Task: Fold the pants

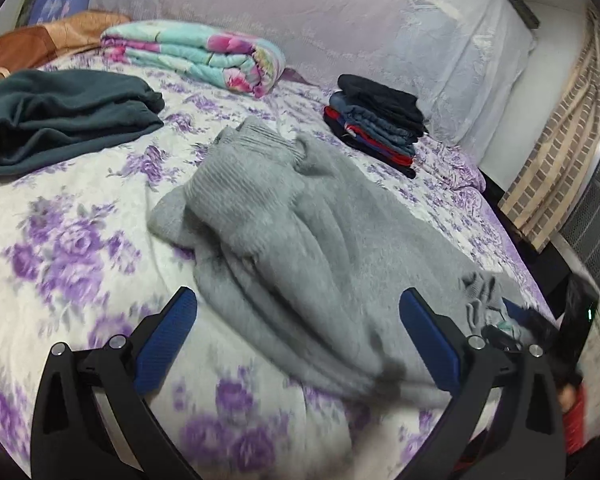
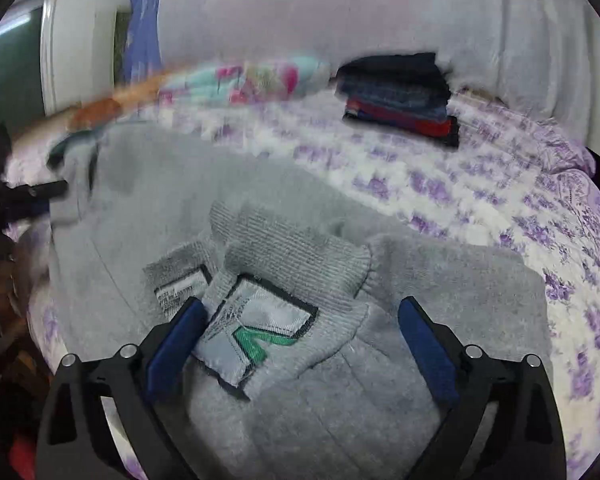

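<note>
A: Where are the pants?

B: Flat on the bed, long axis running away from the left gripper toward the far cuffs.

A: And the jaws?

B: Both spread, holding nothing. The right gripper sits over the waistband, its label between the pads.

A: Which is nearer that end?

B: The right, I'd judge; the left faces the legs.
</note>
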The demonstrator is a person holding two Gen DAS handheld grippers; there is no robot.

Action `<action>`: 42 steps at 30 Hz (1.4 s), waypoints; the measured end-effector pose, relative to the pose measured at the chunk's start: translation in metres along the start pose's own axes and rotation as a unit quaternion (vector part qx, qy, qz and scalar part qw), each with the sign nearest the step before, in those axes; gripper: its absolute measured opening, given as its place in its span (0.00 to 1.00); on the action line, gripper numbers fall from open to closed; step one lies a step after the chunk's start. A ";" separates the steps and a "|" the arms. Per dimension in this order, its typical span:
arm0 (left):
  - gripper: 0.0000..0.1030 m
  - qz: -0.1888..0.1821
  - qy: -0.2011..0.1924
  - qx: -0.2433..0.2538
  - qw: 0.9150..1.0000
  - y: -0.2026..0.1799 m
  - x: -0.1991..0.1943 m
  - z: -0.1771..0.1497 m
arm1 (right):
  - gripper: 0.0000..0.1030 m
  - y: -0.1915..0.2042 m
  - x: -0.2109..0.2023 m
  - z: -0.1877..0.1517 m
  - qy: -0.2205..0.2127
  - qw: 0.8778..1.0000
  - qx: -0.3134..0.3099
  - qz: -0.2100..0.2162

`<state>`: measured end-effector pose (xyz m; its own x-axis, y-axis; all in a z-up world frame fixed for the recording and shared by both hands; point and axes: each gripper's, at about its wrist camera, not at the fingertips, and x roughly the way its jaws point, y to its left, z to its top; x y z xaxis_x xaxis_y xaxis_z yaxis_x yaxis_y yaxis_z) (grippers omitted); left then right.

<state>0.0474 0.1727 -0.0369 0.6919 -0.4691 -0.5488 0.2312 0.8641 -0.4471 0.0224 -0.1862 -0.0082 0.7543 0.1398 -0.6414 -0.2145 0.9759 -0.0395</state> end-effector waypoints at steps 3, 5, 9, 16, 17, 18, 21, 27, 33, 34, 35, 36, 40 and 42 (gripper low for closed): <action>0.95 -0.006 0.009 -0.026 1.000 0.005 0.008 0.010 | 0.94 -0.007 -0.026 0.009 -0.044 0.998 0.028 0.022; 0.95 -0.018 0.015 -0.047 0.999 0.011 0.012 0.017 | 0.94 -0.010 -0.047 0.013 -0.080 0.996 0.029 0.016; 0.95 -0.051 0.009 -0.090 0.995 0.023 0.017 0.024 | 0.97 -0.011 -0.030 0.006 -0.022 0.999 0.000 -0.026; 0.58 -0.024 0.012 -0.122 0.992 0.034 0.020 0.030 | 0.97 -0.041 -0.058 -0.004 -0.086 0.993 0.065 0.043; 0.56 -0.026 0.014 -0.124 0.992 0.036 0.019 0.030 | 0.97 -0.054 -0.071 -0.005 -0.110 0.989 0.087 0.039; 0.54 -0.026 0.015 -0.125 0.992 0.036 0.018 0.030 | 0.97 -0.062 -0.080 -0.005 -0.123 0.987 0.098 0.032; 0.45 -0.014 0.010 -0.122 0.992 0.033 0.016 0.030 | 0.97 -0.062 -0.068 -0.008 -0.073 0.996 0.051 -0.008; 0.37 0.075 -0.039 -0.007 0.996 -0.032 -0.008 0.036 | 0.96 -0.047 -0.043 -0.027 -0.031 0.999 -0.014 -0.035; 0.35 0.086 -0.112 0.166 0.976 -0.161 -0.043 0.039 | 0.96 -0.134 -0.093 -0.045 -0.115 0.978 0.169 0.032; 0.35 0.073 -0.118 0.192 0.971 -0.183 -0.045 0.037 | 0.96 -0.147 -0.096 -0.050 -0.118 0.974 0.193 0.033; 0.35 0.064 -0.122 0.210 0.968 -0.200 -0.045 0.034 | 0.96 -0.158 -0.100 -0.055 -0.123 0.968 0.215 0.029; 0.34 0.045 -0.125 0.239 0.962 -0.228 -0.044 0.029 | 0.96 -0.166 -0.103 -0.062 -0.127 0.965 0.230 0.024; 0.34 -0.015 -0.097 0.323 0.941 -0.309 -0.019 -0.005 | 0.96 -0.186 -0.115 -0.081 -0.144 0.954 0.261 0.024; 0.35 -0.031 -0.067 0.358 0.931 -0.337 0.005 -0.030 | 0.96 -0.196 -0.119 -0.083 -0.147 0.951 0.271 0.023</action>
<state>-0.0481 -0.1267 0.0898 0.7299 -0.5364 -0.4237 0.6371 0.7585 0.1374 -0.0765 -0.4081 0.0124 0.9101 0.1467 -0.3875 0.0398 0.9000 0.4341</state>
